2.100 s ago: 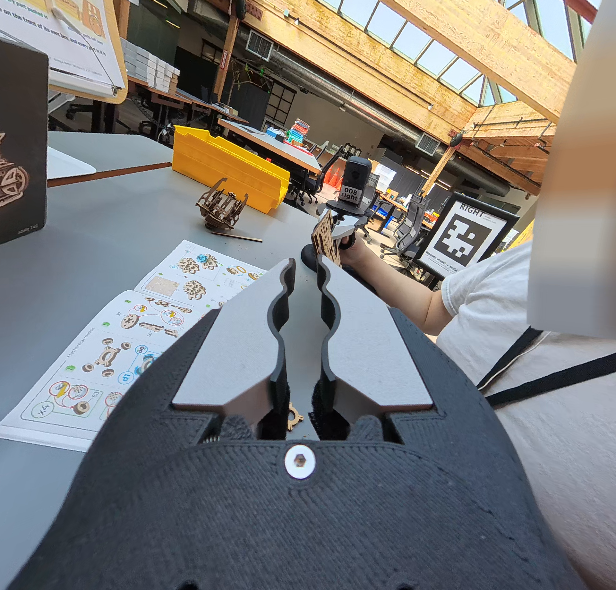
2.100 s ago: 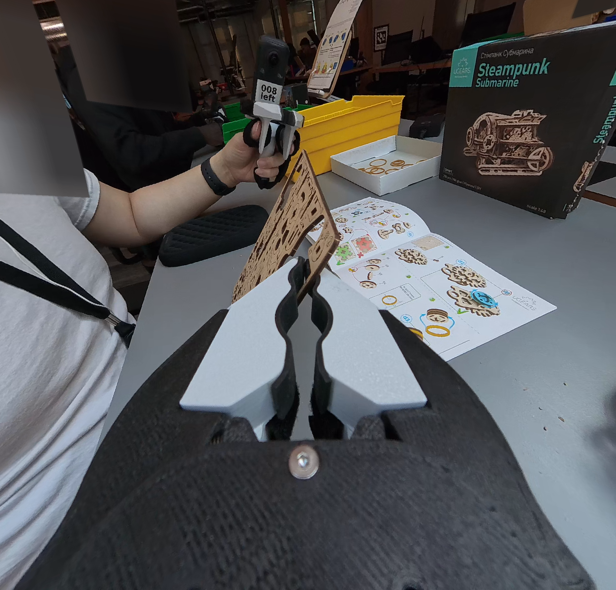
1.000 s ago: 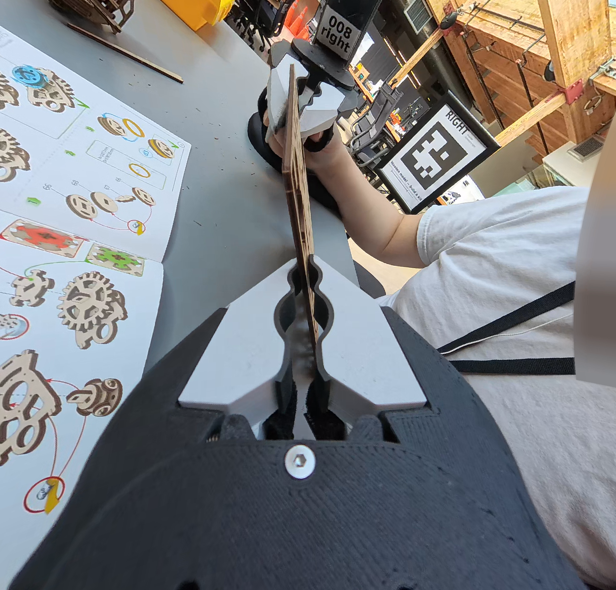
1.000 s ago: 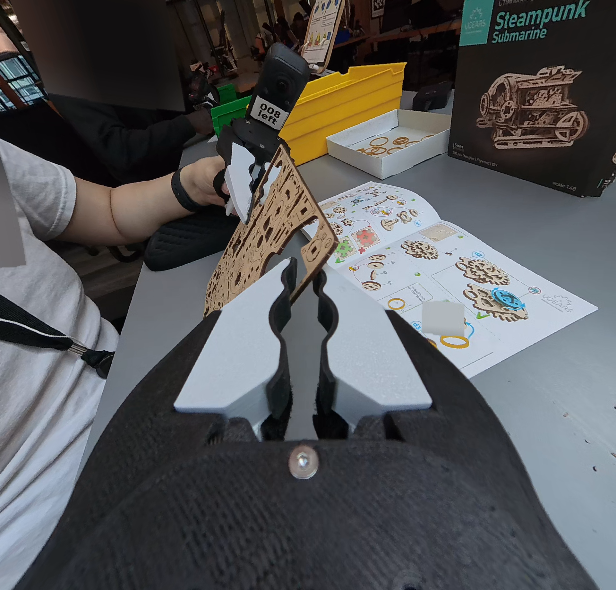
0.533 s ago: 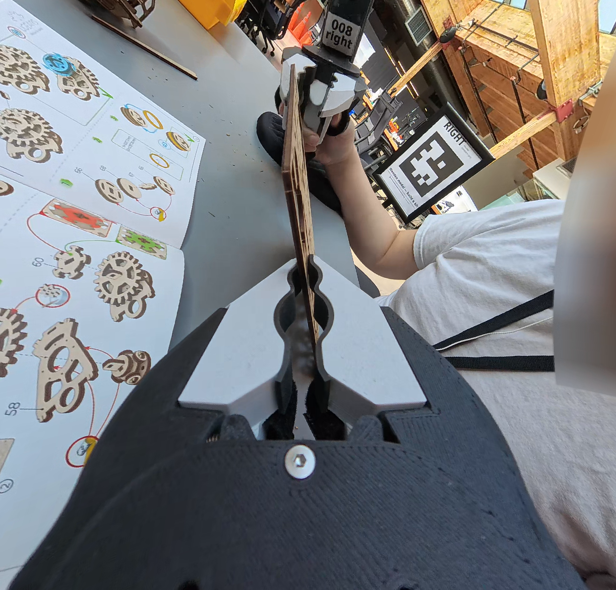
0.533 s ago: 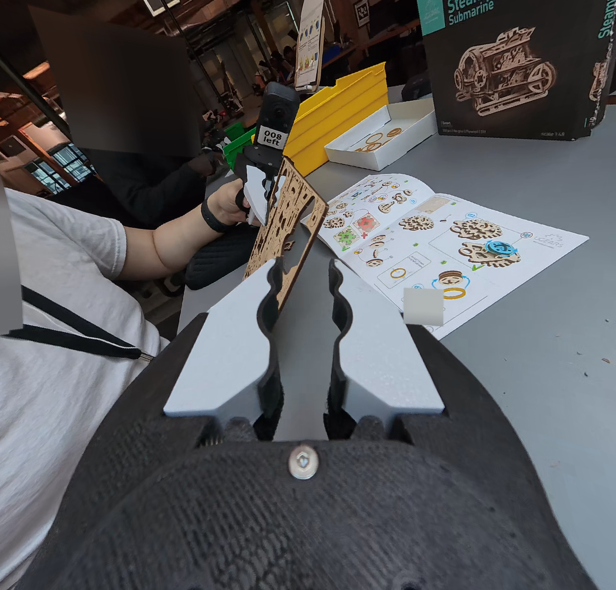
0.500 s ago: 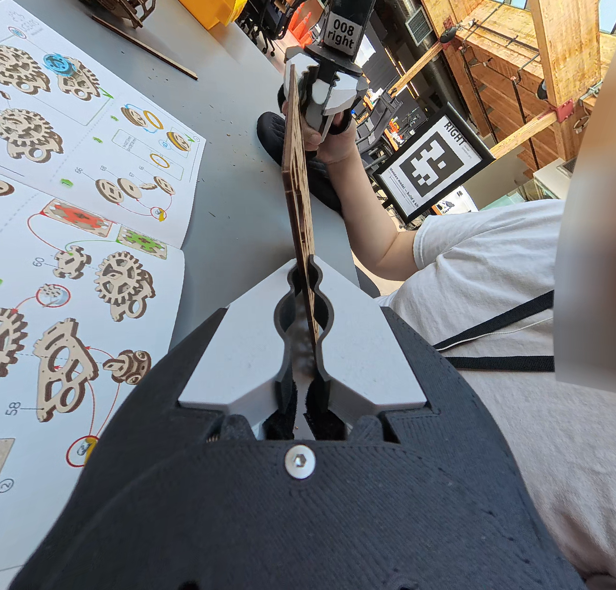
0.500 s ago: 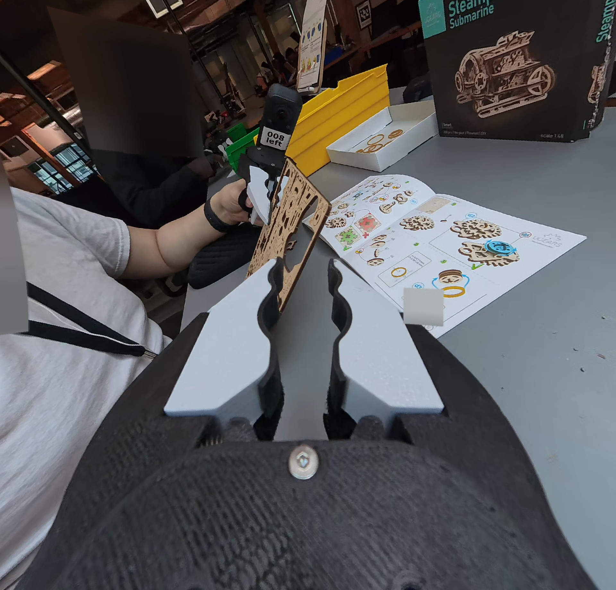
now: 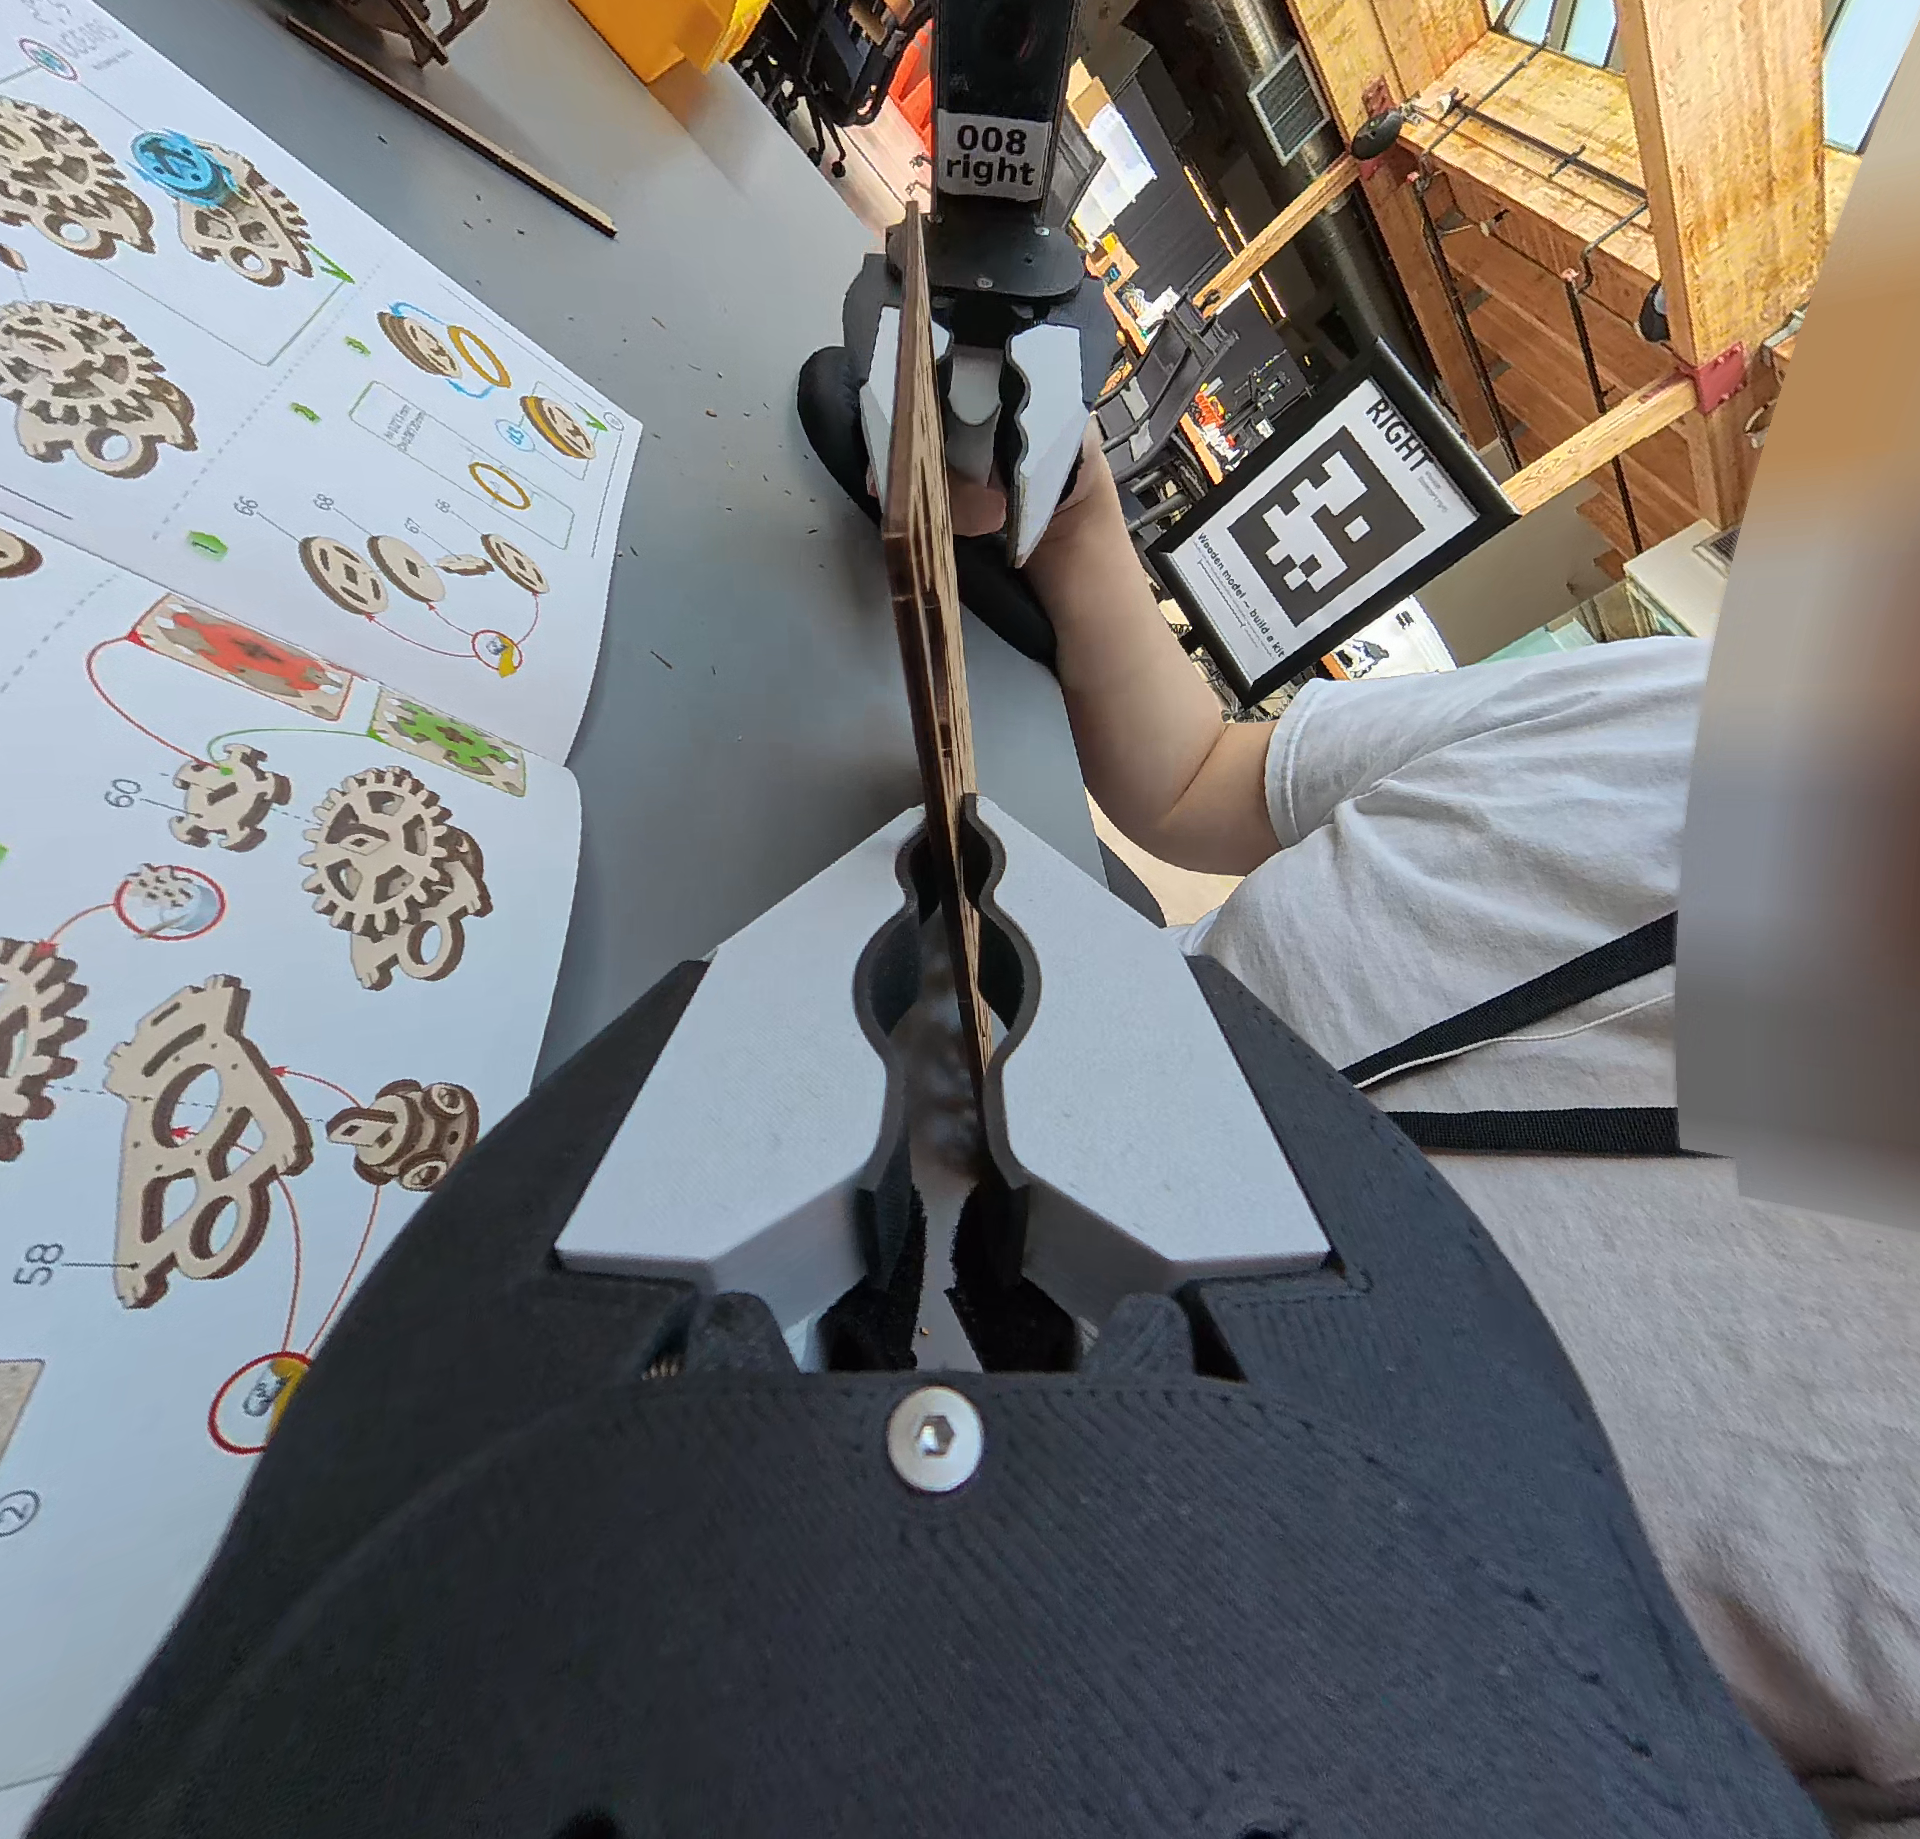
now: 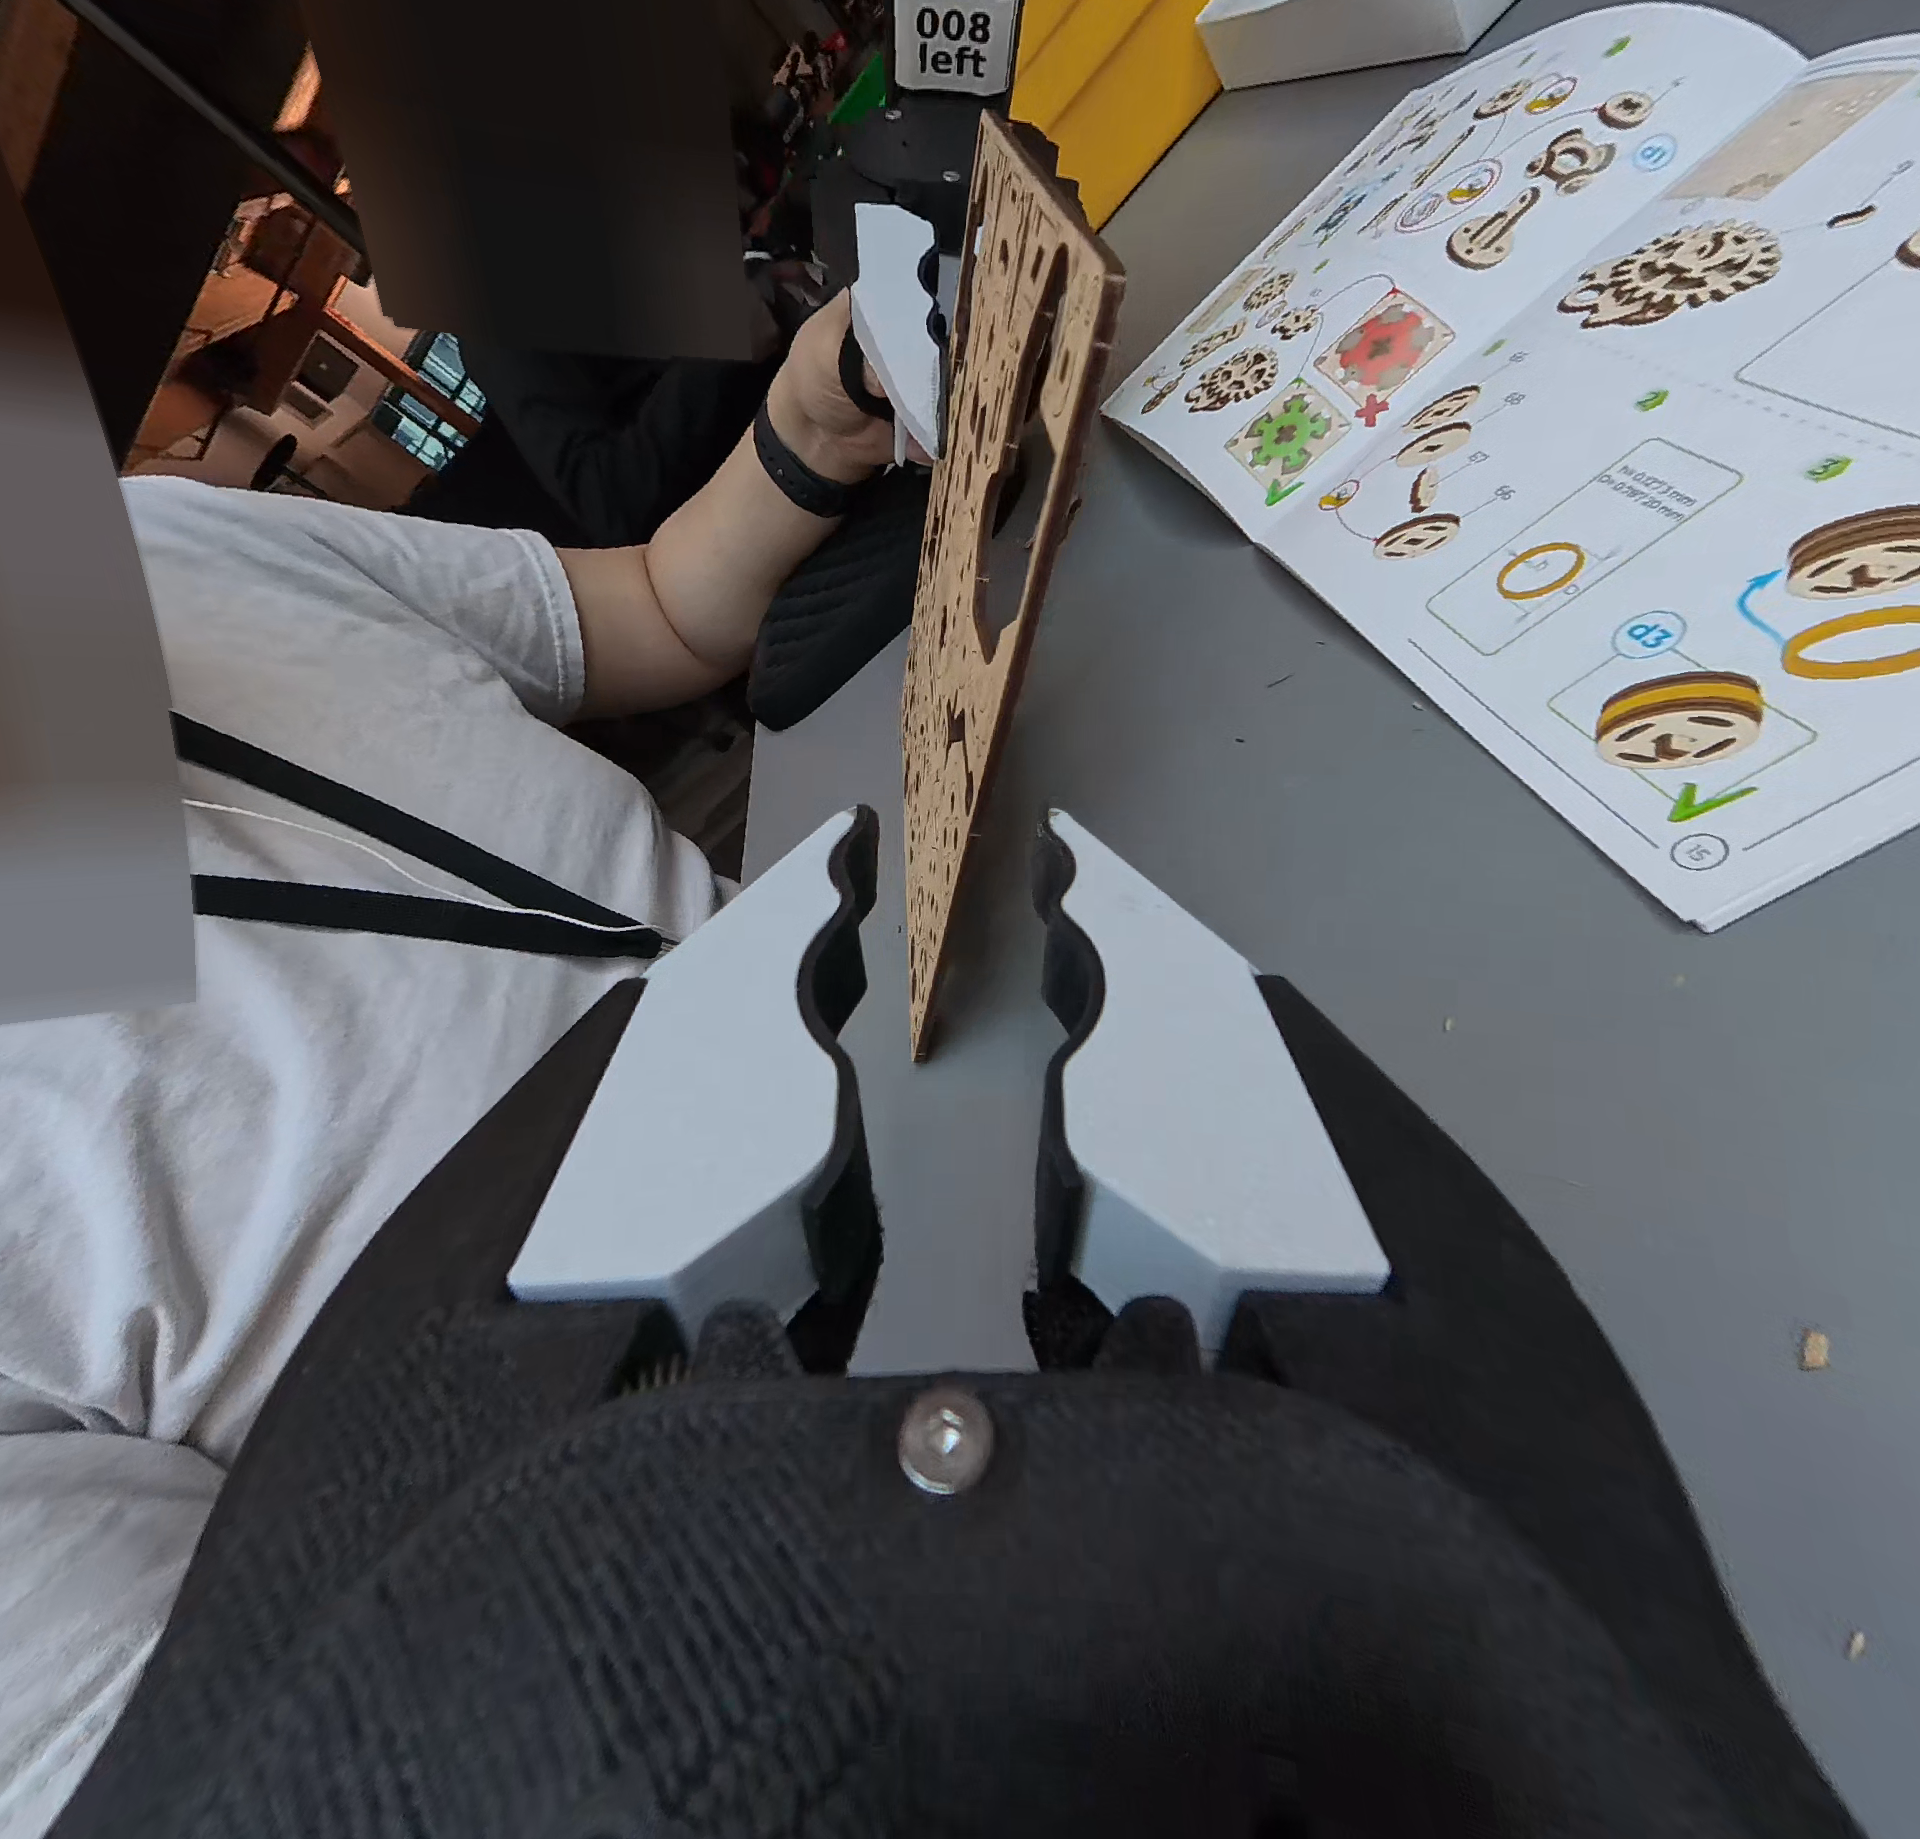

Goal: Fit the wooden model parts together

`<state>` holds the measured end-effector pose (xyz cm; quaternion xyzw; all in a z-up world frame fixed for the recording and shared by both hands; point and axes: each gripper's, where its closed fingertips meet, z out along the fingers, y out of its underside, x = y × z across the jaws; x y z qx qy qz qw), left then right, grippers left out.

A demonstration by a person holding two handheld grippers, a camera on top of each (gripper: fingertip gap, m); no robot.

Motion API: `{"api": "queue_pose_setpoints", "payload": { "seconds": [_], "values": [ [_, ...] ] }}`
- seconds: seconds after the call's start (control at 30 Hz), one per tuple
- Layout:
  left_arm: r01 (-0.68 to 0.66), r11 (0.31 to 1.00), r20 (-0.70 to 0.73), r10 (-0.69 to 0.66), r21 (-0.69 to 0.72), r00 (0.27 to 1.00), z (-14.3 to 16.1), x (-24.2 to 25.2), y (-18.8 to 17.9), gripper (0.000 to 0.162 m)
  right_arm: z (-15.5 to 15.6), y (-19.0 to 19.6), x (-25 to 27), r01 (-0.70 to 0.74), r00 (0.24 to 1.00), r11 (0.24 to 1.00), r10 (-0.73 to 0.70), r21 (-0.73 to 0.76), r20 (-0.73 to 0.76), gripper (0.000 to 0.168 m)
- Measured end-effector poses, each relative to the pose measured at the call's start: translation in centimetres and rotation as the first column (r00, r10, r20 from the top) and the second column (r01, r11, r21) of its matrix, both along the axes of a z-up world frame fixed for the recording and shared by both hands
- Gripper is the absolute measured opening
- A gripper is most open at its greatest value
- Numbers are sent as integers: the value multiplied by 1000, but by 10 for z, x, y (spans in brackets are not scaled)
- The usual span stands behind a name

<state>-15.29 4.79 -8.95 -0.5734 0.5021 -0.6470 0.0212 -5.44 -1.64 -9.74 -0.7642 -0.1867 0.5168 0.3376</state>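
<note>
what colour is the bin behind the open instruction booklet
Yellow. The bin shows best in the right wrist view, just beyond the instruction booklet.

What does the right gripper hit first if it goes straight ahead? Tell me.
The wooden parts sheet. Its near edge already sits between the open fingers of the right gripper, touching neither as far as I can see. Straight on, the sheet would slide deeper in; beyond it is the left gripper, which clamps the far end.

Bright daylight from skylights (image 9: 1829,33) upper right in left wrist view — right wrist view's background is dim. Wide-angle bending at edges; foreground sharp, shadows soft, no glare.
</note>
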Motion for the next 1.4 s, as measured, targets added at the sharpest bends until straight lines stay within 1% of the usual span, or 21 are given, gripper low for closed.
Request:
{"api": "queue_pose_setpoints", "payload": {
  "seconds": [0.13, 0.2, 0.33, 0.37, 0.43, 0.53, 0.67, 0.73, 0.77, 0.8, 0.83, 0.9, 0.93, 0.97, 1.0, 1.03, 1.07, 1.13, 1.2, 1.27, 1.4],
  "values": [
    [10, 1000, 9, -10, 9, 1000, 1, 0, -2, 0, -4, -10, -16, -91, 996, 994, 90, -52, -21, 17],
    [11, 1000, 17, -11, 1, 1000, 3, -1, -1, 0, -12, -10, -19, -102, 995, 992, 103, -79, 4, 1],
    [-4, 999, 124, 10, -53, 992, 23, -2, 3, 3, 4, 0, -18, -59, 992, 995, 50, -77, -113, 0],
    [-2, 998, 145, 11, -58, 989, 28, -2, 2, 6, 10, 1, -19, -61, 985, 995, 46, -83, -168, 0],
    [10, 999, 144, -2, -54, 990, 28, -1, -3, 20, 15, 7, -22, -56, 972, 992, 29, -110, -232, 0],
    [51, 998, 81, -47, -43, 996, 19, 2, -17, 37, 7, 13, -27, -36, 980, 992, 12, -120, -197, 0],
    [75, 993, 55, -70, -91, 996, 17, 4, -27, 28, 13, 15, -31, -28, 976, 996, 9, -85, -218, 0],
    [95, 987, 42, -91, -130, 995, 16, 4, -31, 15, 18, 15, -33, -33, 974, 998, 22, -47, -225, 0],
    [97, 986, 27, -94, -134, 995, 13, 4, -31, 13, 20, 15, -33, -30, 976, 999, 23, -30, -217, 0],
    [86, 989, 14, -85, -118, 996, 10, 4, -29, 5, 24, 15, -33, -28, 973, 1000, 26, -7, -229, 0],
    [81, 992, 11, -80, -99, 997, 9, 4, -29, 2, 28, 15, -32, -31, 972, 999, 32, 7, -234, 2],
    [90, 993, 4, -90, -75, 996, 9, 2, -29, 1, 34, 13, -19, -34, 983, 997, 46, 71, -176, 10],
    [80, 995, -2, -81, -51, 997, 8, 2, -28, 1, 31, 16, -3, 10, 996, 995, -1, 102, -87, 14],
    [66, 998, -9, -66, -23, 998, 6, 2, -25, 0, 28, 23, 19, 96, 995, 983, -99, 156, 9, 17],
    [54, 999, -19, -54, 4, 998, 4, 2, -23, 0, 27, 30, 45, 198, 969, 950, -227, 241, 99, 18],
    [46, 999, -29, -46, 25, 999, 2, 2, -21, 1, 26, 36, 73, 282, 916, 900, -356, 332, 185, 22],
    [40, 998, -37, -38, 41, 999, 0, 2, -19, 0, 27, 36, 94, 321, 864, 854, -440, 409, 242, 30],
    [31, 998, -49, -28, 55, 998, -3, 2, -17, 1, 29, 36, 127, 358, 776, 772, -559, 526, 293, 43],
    [28, 998, -60, -25, 62, 998, -5, 2, -17, 1, 20, 40, 163, 427, 653, 703, -674, 568, 344, 44],
    [28, 997, -67, -23, 78, 998, -7, 2, -17, 1, 3, 43, 187, 470, 571, 704, -703, 533, 424, 41],
    [29, 995, -73, -22, 96, 997, -9, 3, -17, 1, -28, 50, 198, 462, 534, 781, -623, 420, 571, 35]
  ]
}}
